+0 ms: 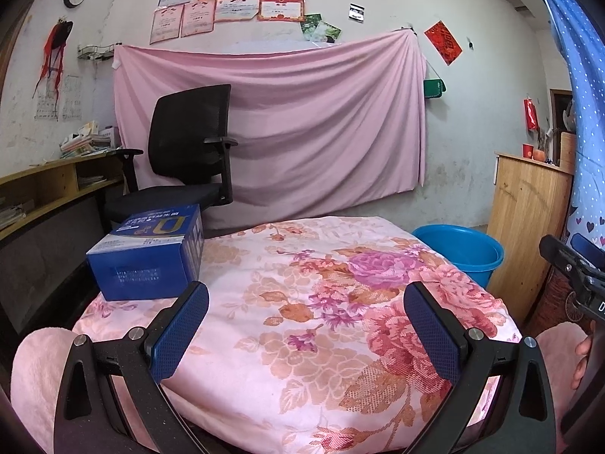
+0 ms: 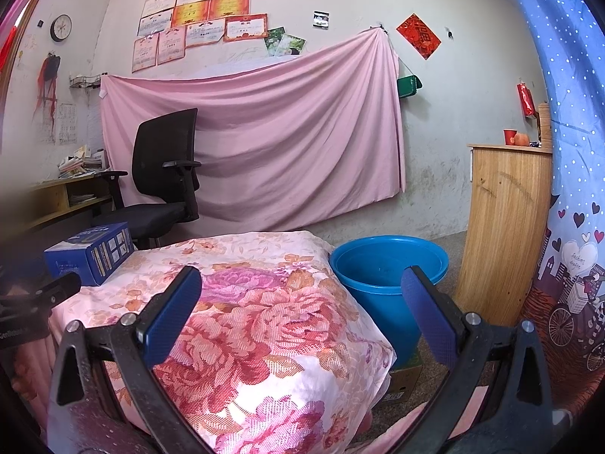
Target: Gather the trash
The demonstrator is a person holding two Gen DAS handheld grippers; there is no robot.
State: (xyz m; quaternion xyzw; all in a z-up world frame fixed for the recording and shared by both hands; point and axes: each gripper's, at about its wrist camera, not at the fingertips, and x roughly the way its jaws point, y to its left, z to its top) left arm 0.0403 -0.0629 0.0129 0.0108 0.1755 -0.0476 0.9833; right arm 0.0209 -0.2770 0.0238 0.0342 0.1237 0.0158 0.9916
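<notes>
The blue carton (image 1: 145,255) is the only loose item that looks like trash; it sits on the far-left corner of the table (image 1: 264,340), which is draped in a floral cloth, with the black office chair (image 1: 189,151) just behind it. The likely destination, a blue bucket (image 2: 382,276), stands on the floor off the table's right edge, beside a wooden cabinet (image 2: 506,227), and appears to hold nothing.

To do this step well, I judge the left gripper (image 1: 306,325) should take the carton, since it is nearer. The carton is broad, so the fingers ought to straddle its narrower dimension, close on flat opposing faces, and lift clear of the cloth before crossing, or the fabric may drag along. Cardboard can crush under a hard squeeze.

Both tools hover low over the near edge of the table, pointing forward across it. The left gripper's fingers are spread wide with nothing between them, the carton just beyond its left fingertip. The right gripper (image 2: 302,310) is likewise released and empty, aimed between cloth and bucket.
</notes>
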